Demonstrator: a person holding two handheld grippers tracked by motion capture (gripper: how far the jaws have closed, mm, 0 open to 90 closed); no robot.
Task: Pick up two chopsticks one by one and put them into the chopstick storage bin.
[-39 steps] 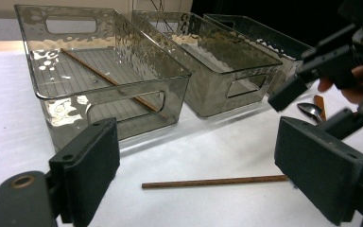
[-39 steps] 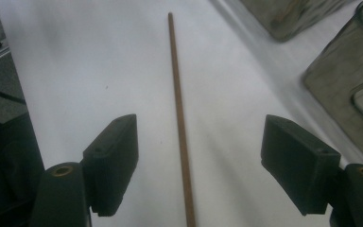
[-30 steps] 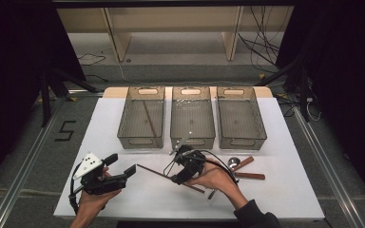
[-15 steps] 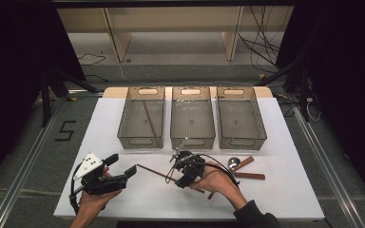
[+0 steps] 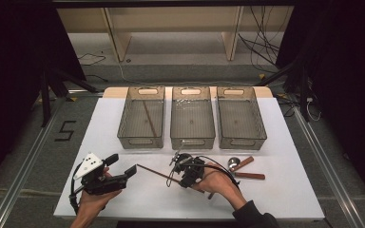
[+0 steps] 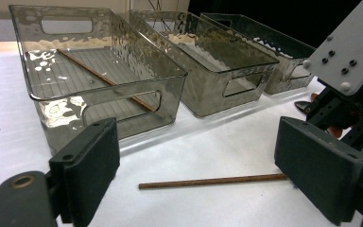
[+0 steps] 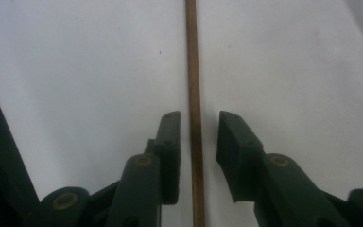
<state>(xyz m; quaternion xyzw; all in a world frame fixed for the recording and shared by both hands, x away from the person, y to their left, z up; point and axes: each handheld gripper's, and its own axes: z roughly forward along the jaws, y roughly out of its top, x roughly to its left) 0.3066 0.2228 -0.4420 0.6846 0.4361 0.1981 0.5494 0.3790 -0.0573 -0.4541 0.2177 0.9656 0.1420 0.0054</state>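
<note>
Three clear bins stand in a row at the far side of the white counter (image 5: pixel 100 142) in the high view: the left bin (image 5: pixel 141 118) with a thin brown stick (image 5: pixel 148 117) lying in it, the middle bin (image 5: pixel 192 118) and the right bin (image 5: pixel 241 118). Near the front edge, the left tool (image 5: pixel 123 167) rests in the person's left hand (image 5: pixel 92 199), jaws spread, nothing between them. The right tool (image 5: pixel 177 167) points down over a second stick, the chopstick (image 5: pixel 153 171), which lies flat on the counter between the two tools. Just right of the right hand (image 5: pixel 216 183) lie a metal spoon (image 5: pixel 237 164) and a brown-handled utensil (image 5: pixel 249 175).

Left gripper view: the left tool (image 6: pixel 196 175) stands wide apart and empty; the chopstick (image 6: pixel 212 181) lies on the counter between and beyond its jaws; the left bin (image 6: pixel 99 71) with its stick (image 6: pixel 104 80) lies ahead, and the right tool's grey plate (image 6: pixel 350 47) shows at the right edge.

Right gripper view: the right tool (image 7: pixel 199 137) straddles the chopstick (image 7: pixel 193 94). Its jaws have just been closing, yet a narrow gap shows on either side of the stick, so it is not yet gripped.
</note>
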